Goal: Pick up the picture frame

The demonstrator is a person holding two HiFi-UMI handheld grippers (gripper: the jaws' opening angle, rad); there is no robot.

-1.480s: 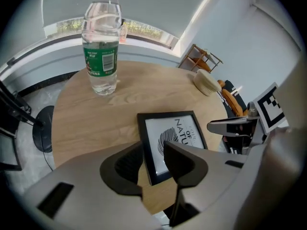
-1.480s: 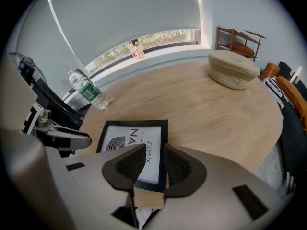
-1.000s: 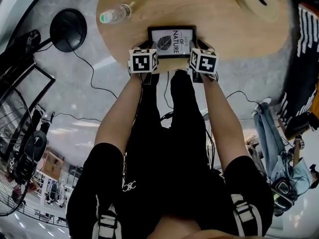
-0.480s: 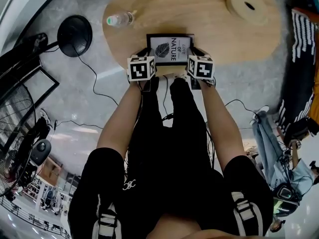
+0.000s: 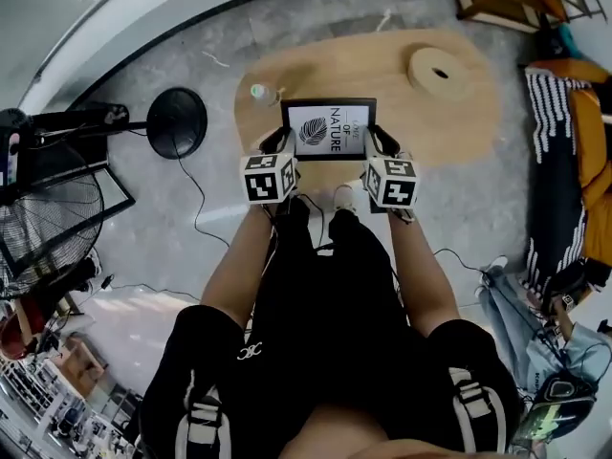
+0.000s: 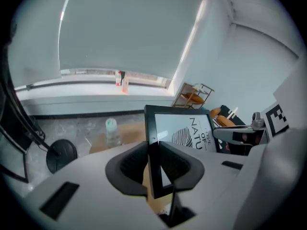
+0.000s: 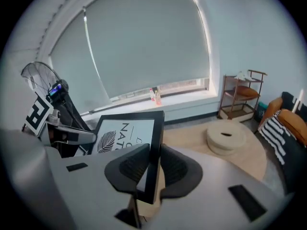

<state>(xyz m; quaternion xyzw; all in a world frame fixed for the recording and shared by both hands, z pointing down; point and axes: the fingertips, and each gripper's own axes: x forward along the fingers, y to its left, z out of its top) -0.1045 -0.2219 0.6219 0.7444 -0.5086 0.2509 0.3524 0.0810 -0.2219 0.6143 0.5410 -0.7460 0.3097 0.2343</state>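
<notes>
- Desk: oval wooden top. It carries a water bottle at its far left and a round wooden disc at its far right.
- Picture frame: black, with a leaf print. It is held clear above the desk's near edge, its face tilted toward the person. It is probably light and stiff. The front looks glazed, so it is likely slick and breakable, and the thin rails offer only a narrow purchase.
- Left tongs: the jaws have just been closing and now clamp the frame's left rail, one pad on the face and one on the back.
- Right tongs: the jaws have likewise just closed and now pinch the right rail.
- Hold: opposite side rails suit it best. Both sides should be kept level so the frame does not twist.
</notes>
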